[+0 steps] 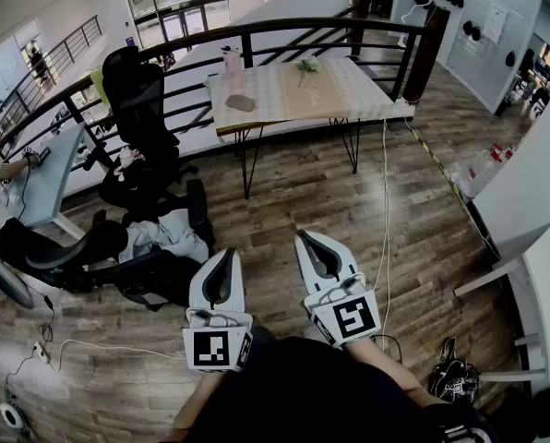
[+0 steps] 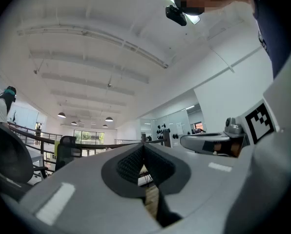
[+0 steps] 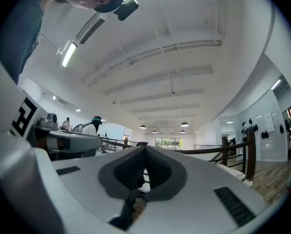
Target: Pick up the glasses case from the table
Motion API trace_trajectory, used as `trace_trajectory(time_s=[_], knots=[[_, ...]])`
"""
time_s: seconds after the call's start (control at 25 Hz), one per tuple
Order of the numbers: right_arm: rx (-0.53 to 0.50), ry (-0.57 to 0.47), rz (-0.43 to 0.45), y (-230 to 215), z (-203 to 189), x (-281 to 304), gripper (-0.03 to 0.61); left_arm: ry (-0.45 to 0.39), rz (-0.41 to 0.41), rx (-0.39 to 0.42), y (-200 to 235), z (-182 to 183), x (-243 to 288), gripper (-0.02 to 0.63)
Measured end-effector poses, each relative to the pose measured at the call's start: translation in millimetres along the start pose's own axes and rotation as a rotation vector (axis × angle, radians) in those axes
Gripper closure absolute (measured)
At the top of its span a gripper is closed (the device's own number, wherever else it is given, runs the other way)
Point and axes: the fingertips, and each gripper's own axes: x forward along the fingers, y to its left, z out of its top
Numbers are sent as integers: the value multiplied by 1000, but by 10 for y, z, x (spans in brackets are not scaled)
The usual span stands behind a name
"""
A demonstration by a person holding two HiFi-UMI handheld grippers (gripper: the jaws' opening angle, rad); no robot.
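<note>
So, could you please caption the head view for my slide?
Left gripper and right gripper, jaws shut, far from the glasses case on the table.

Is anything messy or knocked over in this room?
Nothing is spilled or knocked over. The table looks tidy, with the glasses case lying flat on it. Two small messy bits: a white cloth is heaped on a black chair, and a white cable trails loose across the floor.
</note>
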Motion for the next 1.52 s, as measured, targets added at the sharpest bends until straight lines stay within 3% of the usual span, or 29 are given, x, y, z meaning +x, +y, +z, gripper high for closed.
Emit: trace_trajectory(time_s=[0.24,0.52,0.64,0.84,1.36,1.52], knots=[[102,1,-17,-97,-148,78,571,7,-7,-5,33,-120,83,603],[105,30,-10,-249,-416,381,553,29,-18,-25,198,-318,434,603],[106,54,1,-356,-573,630,509,29,-31,-24,336,-417,731,603],[92,85,17,-631,-810,1279,492,40,-31,-35,714,-521,1381,603],[79,103,13,-1225,-1067,2720,492,69,-24,-64,1583,-732,2716,603],[89,99,-14,-1388,-1164,3010,492,57,-59,-62,1702,-751,3033,603]])
